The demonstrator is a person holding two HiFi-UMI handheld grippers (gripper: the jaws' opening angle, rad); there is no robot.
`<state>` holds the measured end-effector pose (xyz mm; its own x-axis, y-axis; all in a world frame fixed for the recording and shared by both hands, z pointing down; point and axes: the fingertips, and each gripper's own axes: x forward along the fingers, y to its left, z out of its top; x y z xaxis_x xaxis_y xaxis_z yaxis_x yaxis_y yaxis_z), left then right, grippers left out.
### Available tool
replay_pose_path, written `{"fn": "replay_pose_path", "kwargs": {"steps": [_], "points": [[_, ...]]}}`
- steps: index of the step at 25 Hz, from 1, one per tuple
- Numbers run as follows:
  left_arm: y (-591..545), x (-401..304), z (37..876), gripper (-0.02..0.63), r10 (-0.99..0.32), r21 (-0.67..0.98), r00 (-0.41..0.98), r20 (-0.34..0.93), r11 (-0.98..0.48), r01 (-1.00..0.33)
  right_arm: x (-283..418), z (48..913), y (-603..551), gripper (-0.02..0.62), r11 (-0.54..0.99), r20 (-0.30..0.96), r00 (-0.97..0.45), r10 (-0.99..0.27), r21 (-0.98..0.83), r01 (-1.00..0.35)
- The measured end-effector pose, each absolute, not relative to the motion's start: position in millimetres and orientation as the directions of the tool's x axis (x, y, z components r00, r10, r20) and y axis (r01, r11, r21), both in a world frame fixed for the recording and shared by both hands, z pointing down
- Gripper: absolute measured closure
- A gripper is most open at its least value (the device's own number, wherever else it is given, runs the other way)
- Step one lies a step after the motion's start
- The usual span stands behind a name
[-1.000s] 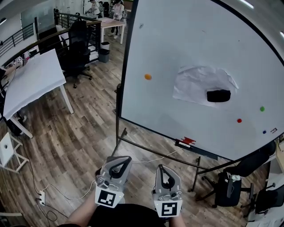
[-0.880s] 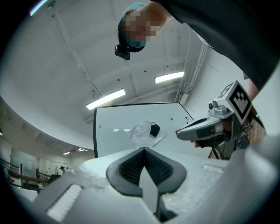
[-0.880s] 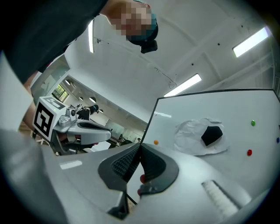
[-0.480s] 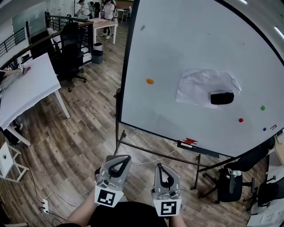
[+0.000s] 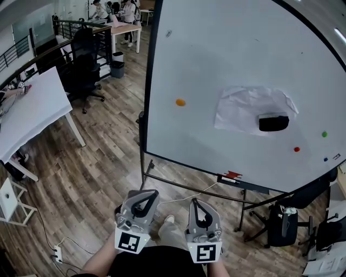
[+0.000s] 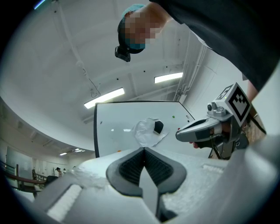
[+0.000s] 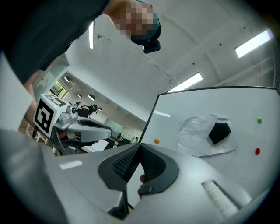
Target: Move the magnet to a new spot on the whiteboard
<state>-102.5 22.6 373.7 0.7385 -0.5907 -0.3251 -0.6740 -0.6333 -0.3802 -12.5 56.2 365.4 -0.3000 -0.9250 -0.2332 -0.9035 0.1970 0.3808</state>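
I am holding two grippers low in front of the whiteboard [image 5: 227,48], well apart from it and side by side. The left gripper [image 5: 150,195] is showing its jaws pressed together with nothing between them. The right gripper [image 5: 194,204] is showing the same, its pads meeting at the tip and gripping nothing. Each is carrying one marker cube, and both are pointing toward the board.

On the board I am counting four small round magnets. The orange magnet [image 5: 180,102] is sitting alone toward the left. The green magnet [image 5: 324,134] is sitting near the right edge, the red magnet [image 5: 296,149] below and left of it, and the blue magnet [image 5: 325,159] lowest, near the bottom right corner. All four are lying well apart from both grippers.

One crumpled paper [image 5: 243,108] is hanging mid-board, and one black block [image 5: 273,123] is lying on its lower right part. One red item [image 5: 232,175] is resting on the tray [image 5: 254,186] under the board; I cannot tell what it is.

To the left, one white table [image 5: 32,103] is standing on the wood floor [image 5: 102,162]. One black chair [image 5: 81,59] and one bin [image 5: 118,67] are standing beyond it. A second table [image 5: 123,28] is standing farther back, with two people [image 5: 130,8] beside it. One power strip [image 5: 58,253] is lying on the floor at lower left.
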Motion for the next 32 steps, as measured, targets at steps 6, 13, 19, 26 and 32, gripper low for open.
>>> {"fn": "replay_pose_path", "kwargs": {"steps": [6,13,19,26,32], "points": [[-9,-90,378,0.604,-0.622,-0.384,0.722,-0.303,-0.613,-0.69,-3,365,16,0.592,0.241,-0.236,-0.341,-0.91,0.368,-0.898],[-50,-72,374,0.604,-0.65,-0.397,0.7,-0.295,-0.583,-0.709,16,363,-30,0.592,0.276,-0.244,-0.372,-0.895,0.352,-0.894],[-82,-50,369,0.604,-0.669,-0.409,0.682,-0.297,-0.556,-0.724,39,360,-65,0.592,0.299,-0.258,-0.397,-0.881,0.347,-0.889],[-111,-27,364,0.604,-0.701,-0.419,0.641,-0.312,-0.504,-0.755,64,361,-92,0.592,0.342,-0.263,-0.442,-0.857,0.35,-0.872],[-126,-15,360,0.604,-0.731,-0.421,0.591,-0.34,-0.444,-0.791,80,366,-101,0.592,0.384,-0.256,-0.484,-0.837,0.355,-0.852]]}}
